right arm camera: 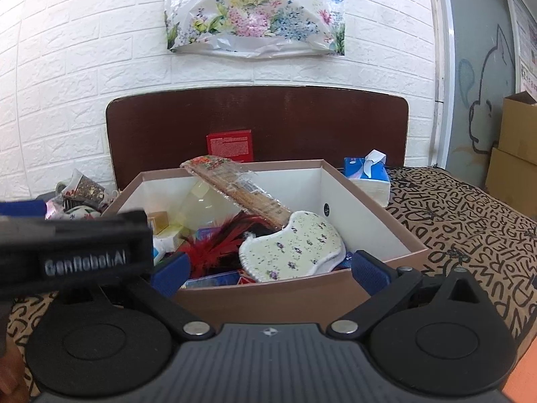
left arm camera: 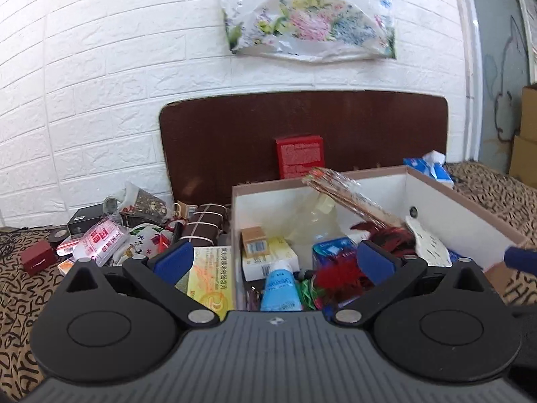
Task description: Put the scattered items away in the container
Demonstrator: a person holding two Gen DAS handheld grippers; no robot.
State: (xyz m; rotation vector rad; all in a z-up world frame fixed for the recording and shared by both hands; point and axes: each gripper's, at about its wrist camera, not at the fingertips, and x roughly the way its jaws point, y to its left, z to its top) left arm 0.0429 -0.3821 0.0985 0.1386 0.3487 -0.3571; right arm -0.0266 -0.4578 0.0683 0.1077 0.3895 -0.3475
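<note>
We hold our left gripper (left arm camera: 275, 262) wide and empty above the near-left corner of the cardboard box (left arm camera: 446, 201); a blue tube (left arm camera: 280, 287) lies between its fingers, a yellow packet (left arm camera: 209, 277) by the left finger, scattered items (left arm camera: 110, 238) further left. Our right gripper (right arm camera: 270, 267), also wide and empty, faces the box's near wall, a floral pad (right arm camera: 292, 247) just ahead.

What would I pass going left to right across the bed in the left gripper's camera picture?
Small dark red box → pink-and-white packet → brown bundle tied with white string → yellow leaflet → open cardboard box → blue tissue pack.
</note>
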